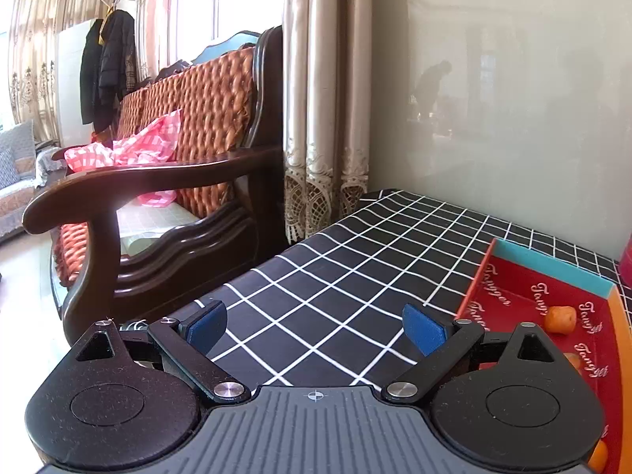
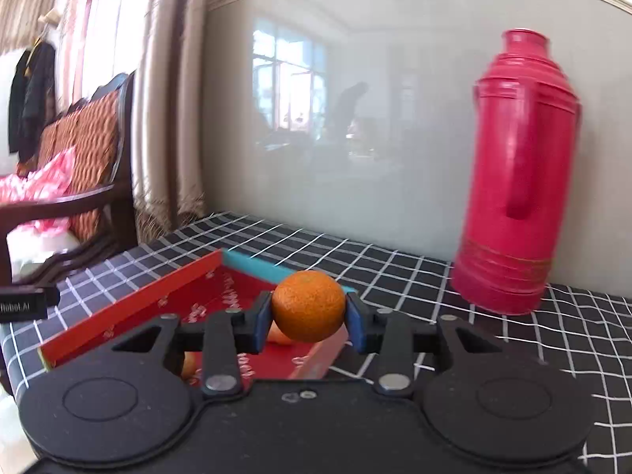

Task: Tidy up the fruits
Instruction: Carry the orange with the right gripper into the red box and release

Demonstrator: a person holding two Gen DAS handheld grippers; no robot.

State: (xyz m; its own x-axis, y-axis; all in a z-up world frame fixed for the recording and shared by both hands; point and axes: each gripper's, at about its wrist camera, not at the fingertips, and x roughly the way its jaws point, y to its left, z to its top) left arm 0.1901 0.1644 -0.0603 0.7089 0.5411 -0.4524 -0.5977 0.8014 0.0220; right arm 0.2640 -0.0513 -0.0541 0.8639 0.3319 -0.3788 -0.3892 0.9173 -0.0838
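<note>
My right gripper [image 2: 309, 318] is shut on an orange mandarin [image 2: 308, 305] and holds it above the red box [image 2: 130, 308] with a teal far wall. More orange fruit [image 2: 189, 365] lies in the box, mostly hidden behind the fingers. In the left wrist view my left gripper [image 1: 315, 326] is open and empty over the black checked tablecloth [image 1: 355, 260], left of the red box [image 1: 474, 288]. An orange fruit [image 1: 560, 318] lies in the box there, with another [image 1: 598, 456] at the lower right edge.
A tall pink thermos [image 2: 513, 181] stands on the cloth at the right against the glossy grey wall [image 2: 355, 118]. A dark wooden sofa [image 1: 166, 181] with a pink checked bag stands left of the table. Curtains [image 1: 324, 98] hang behind the table's far left corner.
</note>
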